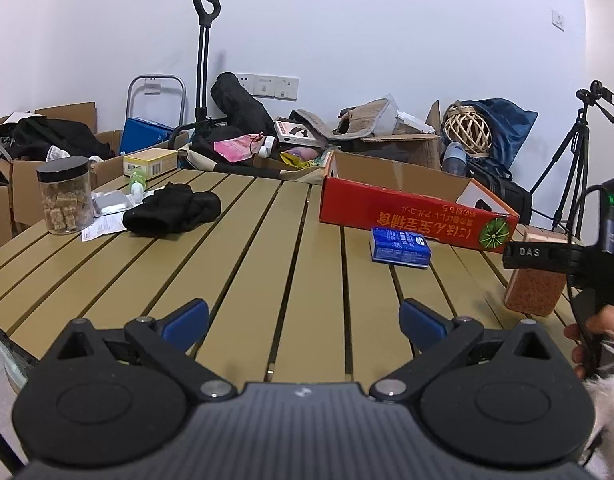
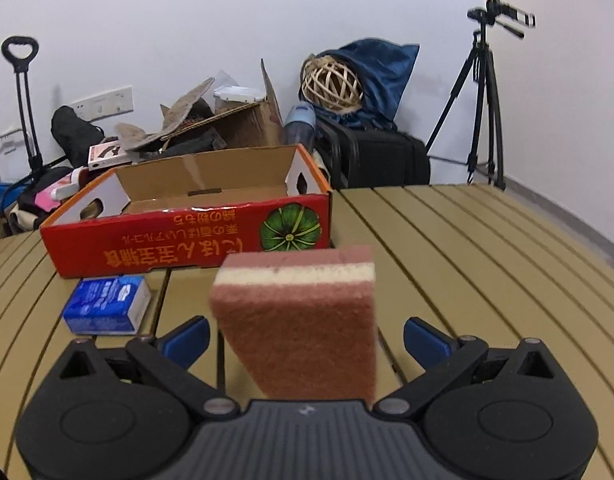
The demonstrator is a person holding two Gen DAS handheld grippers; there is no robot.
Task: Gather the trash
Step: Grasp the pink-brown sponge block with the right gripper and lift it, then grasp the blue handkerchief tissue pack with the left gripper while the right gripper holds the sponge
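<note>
Desk (image 1: 267, 248): slatted, tan. I read the task as barely begun, since loose items lie across it.

Box (image 2: 187, 224): red carton, open top, on the far side of the desk. I take it as the likely bin. What I can see of its inside is bare cardboard; the floor near the front wall is hidden from me, so I cannot say that nothing has gone in.

Cloth (image 1: 171, 208): black bundle at far left of the desk, untouched. Beside it a jar (image 1: 65, 196) of brown cubes, a foil tray (image 1: 111, 203), a paper slip (image 1: 103, 226) and a small green bottle (image 1: 138, 180). Which of these count as trash I cannot tell.

Sponge (image 2: 303, 320): pink with a pale layer, sitting between the fingers of my right tool (image 2: 305, 338). The blue pads stand wide, clear of both its sides; no grip on it that I can see. In the left view it appears to rest on the desk just behind that tool, near the box's right end. Judgement: this is the item in hand, not yet secured.

Blue pack (image 1: 401, 248): small, lying on the desk just in front of the box, still to collect.

Left tool (image 1: 303, 320): fingers spread wide, nothing between them, low over bare slats.

Remaining, as I judge it: everything.
</note>
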